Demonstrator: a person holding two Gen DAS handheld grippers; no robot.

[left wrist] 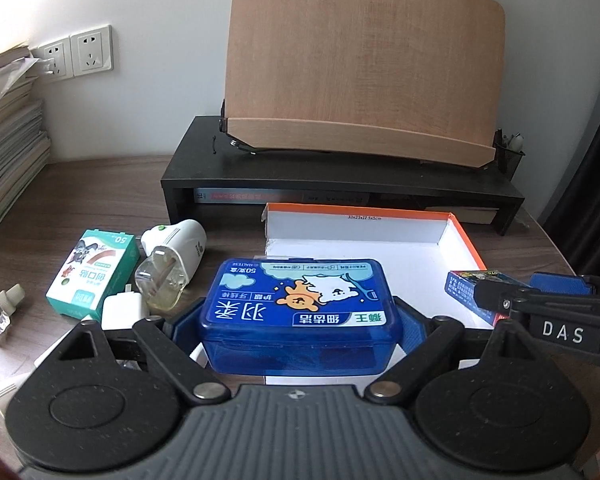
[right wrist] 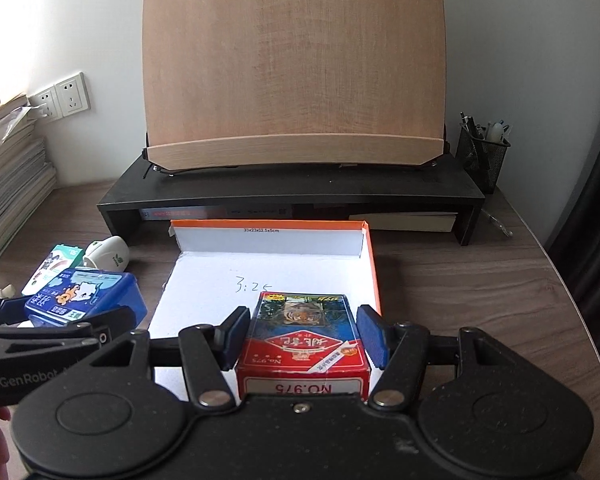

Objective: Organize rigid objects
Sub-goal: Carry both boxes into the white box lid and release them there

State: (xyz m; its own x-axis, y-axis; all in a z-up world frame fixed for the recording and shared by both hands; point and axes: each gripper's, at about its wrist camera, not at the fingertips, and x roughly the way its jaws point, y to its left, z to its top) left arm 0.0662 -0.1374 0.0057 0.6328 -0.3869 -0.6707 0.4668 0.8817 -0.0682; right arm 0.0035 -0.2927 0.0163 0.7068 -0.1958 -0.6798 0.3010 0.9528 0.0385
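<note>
Over the orange-rimmed box (right wrist: pixel 374 264) on the counter (right wrist: pixel 480 280), right gripper (right wrist: pixel 302 336) jaws clamp a card pack (right wrist: pixel 304 344); at nine o'clock, left gripper (left wrist: pixel 296 328) jaws clamp a blue floss case (left wrist: pixel 296 304).

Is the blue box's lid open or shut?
Shut. The blue box has its lid flat on top, its rim meeting the clear blue body all along the front, no gap showing.

Wooden bookstand (right wrist: pixel 296 72) on black riser (right wrist: pixel 292 188)
</note>
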